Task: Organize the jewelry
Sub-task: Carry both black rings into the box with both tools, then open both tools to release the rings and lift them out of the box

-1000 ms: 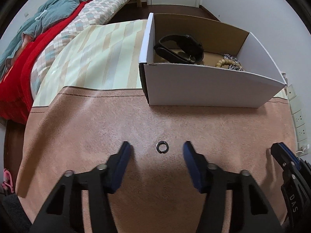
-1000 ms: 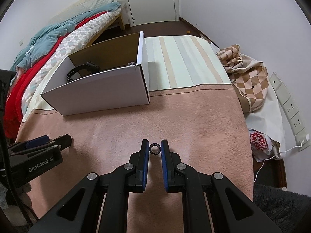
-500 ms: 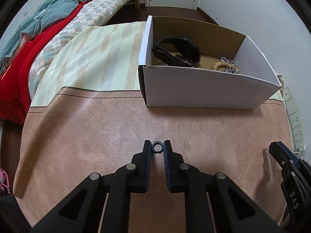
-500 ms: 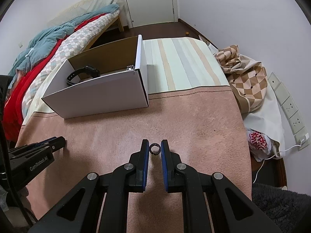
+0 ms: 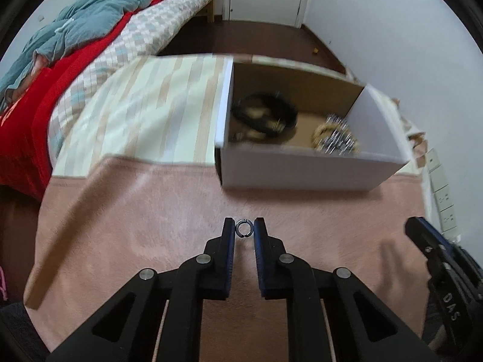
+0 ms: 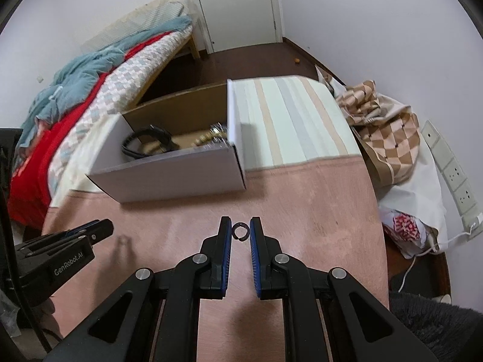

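A small dark metal ring [image 5: 243,228] is pinched between the tips of my left gripper [image 5: 244,228], lifted off the pink cloth. My right gripper [image 6: 240,230] is shut on a second small ring [image 6: 240,230], also above the cloth. Ahead stands a white cardboard box [image 5: 302,169], brown inside, holding a black band [image 5: 265,114] and a heap of beaded and metal bracelets [image 5: 335,137]. The right wrist view shows the same box [image 6: 181,178] to the left front, with the left gripper [image 6: 99,229] low at the left edge.
A pink cloth [image 5: 151,226] covers the near surface and a striped cloth [image 5: 151,114] lies beyond it. A bed with red and teal bedding [image 5: 60,60] runs along the left. Checked fabric and a bag [image 6: 392,150] lie at the right by wall sockets [image 6: 452,175].
My left gripper closed on the ring that lay on the cloth. Both grippers then rose with their rings, so the box looks lower and more of its inside shows.
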The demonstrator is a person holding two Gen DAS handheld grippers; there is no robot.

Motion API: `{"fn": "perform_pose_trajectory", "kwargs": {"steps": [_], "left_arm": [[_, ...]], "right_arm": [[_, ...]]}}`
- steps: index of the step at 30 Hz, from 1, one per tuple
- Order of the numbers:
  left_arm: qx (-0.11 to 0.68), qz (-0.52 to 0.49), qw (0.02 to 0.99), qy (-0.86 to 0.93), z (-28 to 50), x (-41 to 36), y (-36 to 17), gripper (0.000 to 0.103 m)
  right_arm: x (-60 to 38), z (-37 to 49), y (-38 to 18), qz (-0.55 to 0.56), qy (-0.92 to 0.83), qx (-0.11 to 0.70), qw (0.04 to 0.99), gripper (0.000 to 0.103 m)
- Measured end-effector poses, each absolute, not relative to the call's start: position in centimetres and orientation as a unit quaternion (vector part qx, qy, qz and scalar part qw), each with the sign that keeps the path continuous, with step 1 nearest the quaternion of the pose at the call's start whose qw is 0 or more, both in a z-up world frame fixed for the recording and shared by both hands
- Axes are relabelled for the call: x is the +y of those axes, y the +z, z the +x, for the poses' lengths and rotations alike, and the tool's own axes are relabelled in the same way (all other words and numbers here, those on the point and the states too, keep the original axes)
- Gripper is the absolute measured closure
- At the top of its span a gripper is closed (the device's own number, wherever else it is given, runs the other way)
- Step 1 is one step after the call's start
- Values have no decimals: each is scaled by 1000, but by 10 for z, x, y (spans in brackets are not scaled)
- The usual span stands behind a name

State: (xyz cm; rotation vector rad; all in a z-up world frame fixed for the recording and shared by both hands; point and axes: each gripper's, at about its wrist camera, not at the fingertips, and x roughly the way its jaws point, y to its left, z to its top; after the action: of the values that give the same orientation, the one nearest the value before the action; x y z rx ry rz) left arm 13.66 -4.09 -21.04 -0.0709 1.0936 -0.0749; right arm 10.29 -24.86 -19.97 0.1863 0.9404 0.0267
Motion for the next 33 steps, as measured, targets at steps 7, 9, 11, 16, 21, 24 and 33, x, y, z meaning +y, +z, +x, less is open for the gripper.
{"fn": "perform_pose_trajectory", "kwargs": {"steps": [7, 9, 11, 16, 21, 24, 33], "left_arm": [[503, -67, 858, -78, 176, -42, -158, 93], [508, -69, 854, -89, 198, -45, -152, 93], [510, -67, 853, -91, 215, -47, -150, 93], [530, -62, 841, -95, 255, -49, -159, 93], [550, -62, 828, -88, 274, -50, -172, 91], [558, -70, 823, -80, 280, -48, -172, 91], [521, -44, 852, -34, 266, -33, -145, 36]], "right_arm": [[-248, 159, -159, 128, 71, 447, 883, 90], [-246, 184, -157, 127, 86, 458, 875, 90], [-245, 205, -158, 124, 91, 467, 871, 90], [-242, 261, -181, 127, 114, 525, 834, 90], [-233, 286, -202, 122, 129, 557, 811, 90], [-230, 294, -209, 125, 133, 576, 797, 90], [-254, 280, -191, 151, 108, 558, 809, 65]]}}
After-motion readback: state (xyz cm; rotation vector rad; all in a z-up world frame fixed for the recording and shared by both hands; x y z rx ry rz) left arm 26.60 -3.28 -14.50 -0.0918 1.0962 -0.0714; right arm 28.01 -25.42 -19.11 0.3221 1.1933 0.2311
